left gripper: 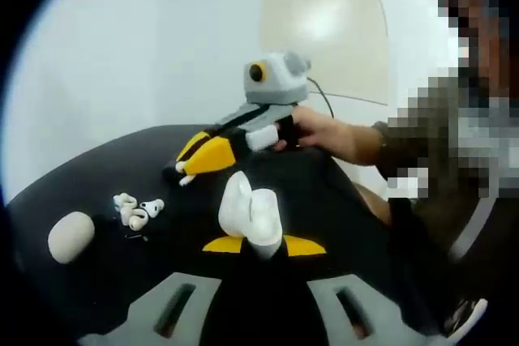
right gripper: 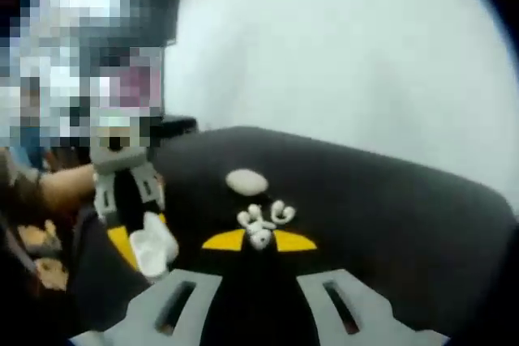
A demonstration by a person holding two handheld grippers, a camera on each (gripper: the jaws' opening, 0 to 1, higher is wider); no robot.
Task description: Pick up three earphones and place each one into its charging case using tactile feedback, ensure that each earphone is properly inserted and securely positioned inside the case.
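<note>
My left gripper (left gripper: 263, 245) is shut on a white charging case (left gripper: 250, 215) with its lid open, held just above the black table (left gripper: 89, 176). Loose white earphones (left gripper: 138, 211) lie in a small cluster to its left. My right gripper (left gripper: 184, 173), held by a hand (left gripper: 328, 134), reaches in from the right with a small white earphone at its tips. In the right gripper view, my right gripper (right gripper: 259, 241) has an earphone (right gripper: 259, 237) between its yellow tips, other earphones (right gripper: 268, 215) lie just beyond, and the left gripper's case (right gripper: 152, 250) is at the left.
A shut white oval case (left gripper: 71, 237) (right gripper: 246, 181) rests on the table beyond the earphones. A person sits close at the table's edge (left gripper: 454, 184). A white wall stands behind the table, and a thin cable (left gripper: 324, 99) trails from the right gripper.
</note>
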